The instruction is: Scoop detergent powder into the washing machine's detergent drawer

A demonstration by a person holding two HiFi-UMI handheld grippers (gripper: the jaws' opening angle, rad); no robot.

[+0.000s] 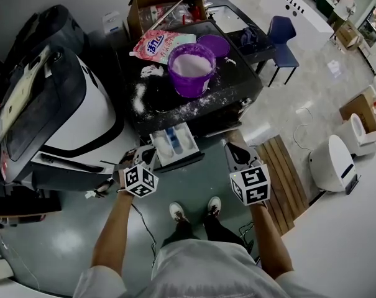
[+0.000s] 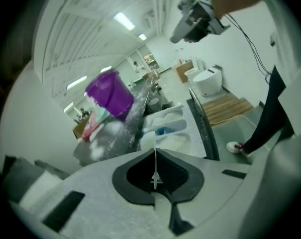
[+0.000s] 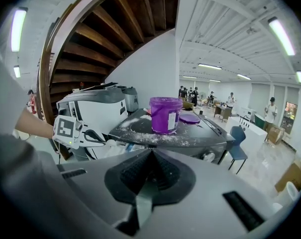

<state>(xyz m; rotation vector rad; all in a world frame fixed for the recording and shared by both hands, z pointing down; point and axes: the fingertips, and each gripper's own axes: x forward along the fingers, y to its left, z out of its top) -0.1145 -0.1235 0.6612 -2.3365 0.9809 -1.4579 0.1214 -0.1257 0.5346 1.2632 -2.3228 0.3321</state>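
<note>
The white detergent drawer (image 1: 175, 143) is pulled out of the dark washing machine (image 1: 237, 85), whose top is dusted with spilled powder. On that top stands a purple bucket (image 1: 191, 68) full of white powder, with its lid (image 1: 214, 44) and a pink detergent bag (image 1: 156, 45) beside it. My left gripper (image 1: 147, 156) is at the drawer's left front corner, shut on a thin white scoop (image 2: 148, 140) whose bowl hangs over the drawer (image 2: 171, 128). My right gripper (image 1: 235, 148) is to the right of the drawer, jaws shut and empty. The bucket (image 3: 165, 114) is ahead of it.
A white and black machine (image 1: 63, 117) stands close on the left. An open cardboard box (image 1: 166, 8) sits behind the bucket. A blue chair (image 1: 282, 37), a wooden pallet (image 1: 288, 174) and a white toilet (image 1: 334, 163) are on the right. The person's feet (image 1: 194, 211) are below the drawer.
</note>
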